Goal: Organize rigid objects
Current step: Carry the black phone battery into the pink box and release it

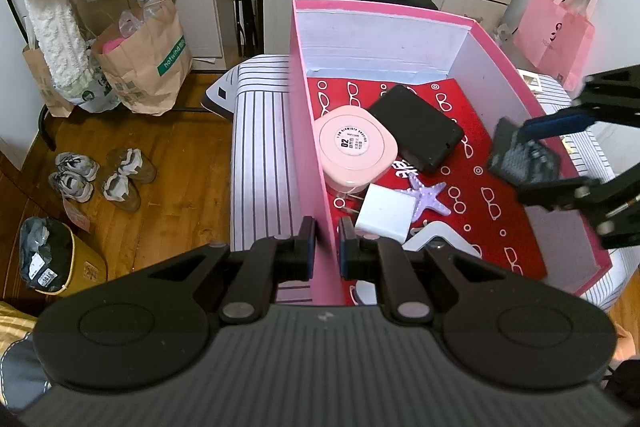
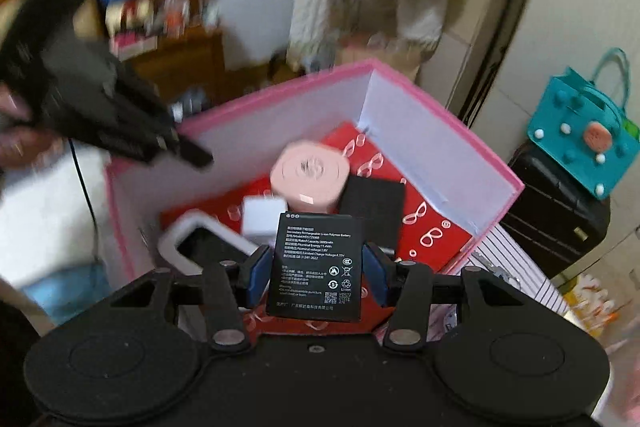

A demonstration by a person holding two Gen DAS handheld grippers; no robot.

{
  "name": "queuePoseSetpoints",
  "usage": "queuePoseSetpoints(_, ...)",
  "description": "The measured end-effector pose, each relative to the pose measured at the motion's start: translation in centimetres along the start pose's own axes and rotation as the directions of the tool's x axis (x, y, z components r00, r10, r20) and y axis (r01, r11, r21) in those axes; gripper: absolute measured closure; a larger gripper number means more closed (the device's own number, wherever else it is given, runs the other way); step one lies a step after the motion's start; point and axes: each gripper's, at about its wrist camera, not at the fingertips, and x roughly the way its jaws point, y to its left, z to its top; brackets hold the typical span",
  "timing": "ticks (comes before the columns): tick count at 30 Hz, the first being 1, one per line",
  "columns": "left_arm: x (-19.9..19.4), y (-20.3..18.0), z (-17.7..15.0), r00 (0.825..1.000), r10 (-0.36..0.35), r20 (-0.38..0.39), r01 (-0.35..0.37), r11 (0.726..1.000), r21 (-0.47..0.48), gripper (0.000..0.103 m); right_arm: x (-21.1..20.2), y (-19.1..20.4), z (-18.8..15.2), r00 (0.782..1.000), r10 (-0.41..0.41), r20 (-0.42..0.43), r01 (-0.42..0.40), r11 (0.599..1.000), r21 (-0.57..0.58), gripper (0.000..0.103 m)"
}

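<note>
Here we pin the near wall of the pink box (image 1: 310,131) between the closed pads of the left claw (image 1: 326,247), steadying it on the striped bed (image 1: 260,147). The right claw (image 2: 316,267) grips a flat black battery (image 2: 316,263) by its two long edges and carries it above the box's right side, label toward the camera.

Inside, on the red liner (image 1: 492,187), already lie a pink round-cornered case (image 1: 356,147), a black slab (image 1: 416,127) just beside it, a white charger (image 1: 386,213), a purple starfish (image 1: 428,193) and a white-rimmed item (image 2: 200,239) near the front. The right half of the liner looks bare.

To finish this step well, we judge the battery should come down over that bare red patch, clear of the slab and the starfish. We would tilt it nearly flat and lower it close to the liner before the pads part, so it does not drop on an edge or knock the case. The left claw should keep its hold on the wall until the right one is out; the thin cardboard could flex or slide on the soft bedding. The right view is smeared, so exact clearance over the far wall is hard to read.
</note>
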Motion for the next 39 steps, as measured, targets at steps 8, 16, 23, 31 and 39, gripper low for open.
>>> queuePoseSetpoints(8, 0.0, 0.1, -0.1, 1.0, -0.01, 0.001, 0.01, 1.0, 0.001, 0.092, 2.4, 2.4, -1.1, 0.991, -0.053, -0.121, 0.029, 0.98, -0.195, 0.048)
queuePoseSetpoints(16, 0.0, 0.1, -0.1, 1.0, -0.02, 0.002, 0.02, 1.0, 0.006, 0.091, -1.9, 1.1, -2.4, 0.995, -0.069, 0.065, 0.069, 0.998, 0.002, 0.048)
queuePoseSetpoints(23, -0.2, 0.3, -0.2, 0.999, -0.034, 0.008, 0.034, 0.999, 0.004, 0.091, -6.9, -1.3, -7.2, 0.958, -0.118, 0.263, 0.059, 0.973, 0.221, 0.041)
queuePoseSetpoints(31, -0.1, 0.5, -0.2, 0.999, -0.046, 0.011, 0.046, 0.999, 0.003, 0.09, -8.3, -2.3, -14.3, 0.934, -0.229, 0.275, 0.094, 0.899, 0.428, 0.04)
queuePoseSetpoints(39, -0.1, 0.4, -0.3, 0.999, -0.045, 0.015, 0.044, 0.999, 0.017, 0.09, -5.6, -0.3, -20.7, 0.905, -0.271, 0.328, 0.04, 0.822, 0.568, 0.041)
